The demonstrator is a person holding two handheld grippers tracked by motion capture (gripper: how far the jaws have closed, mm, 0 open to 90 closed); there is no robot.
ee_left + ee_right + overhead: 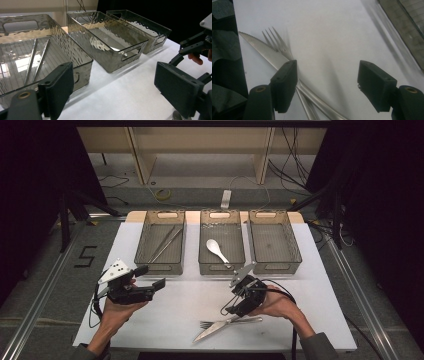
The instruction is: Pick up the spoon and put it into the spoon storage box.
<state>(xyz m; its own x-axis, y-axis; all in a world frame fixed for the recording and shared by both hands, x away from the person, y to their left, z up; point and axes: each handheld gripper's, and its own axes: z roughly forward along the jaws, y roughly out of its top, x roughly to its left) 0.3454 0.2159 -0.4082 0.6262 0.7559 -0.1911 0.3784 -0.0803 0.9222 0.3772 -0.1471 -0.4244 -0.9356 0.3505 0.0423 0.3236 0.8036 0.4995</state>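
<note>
I had the right gripper [235,306] tipped down over the fork [277,42] and knife [265,53], which lay crossed on the white counter [180,305] near the front edge, well short of the three bins. Its jaws stood wide with nothing pressed between them; I judged that spread was meant to straddle one handle. The left gripper [150,277] hung apart at the left, jaws wide and empty, likely parked clear of the pick. The right gripper view gave me what the high view could not: the knife's serrated edge, the fork tines beside it, and one jaw right over the crossed handles. The left gripper view showed the chopsticks [37,58] in the left bin [62,37], while the high view alone laid out the white spoon [217,250] in the middle bin [222,265] and the right bin [275,265].
</note>
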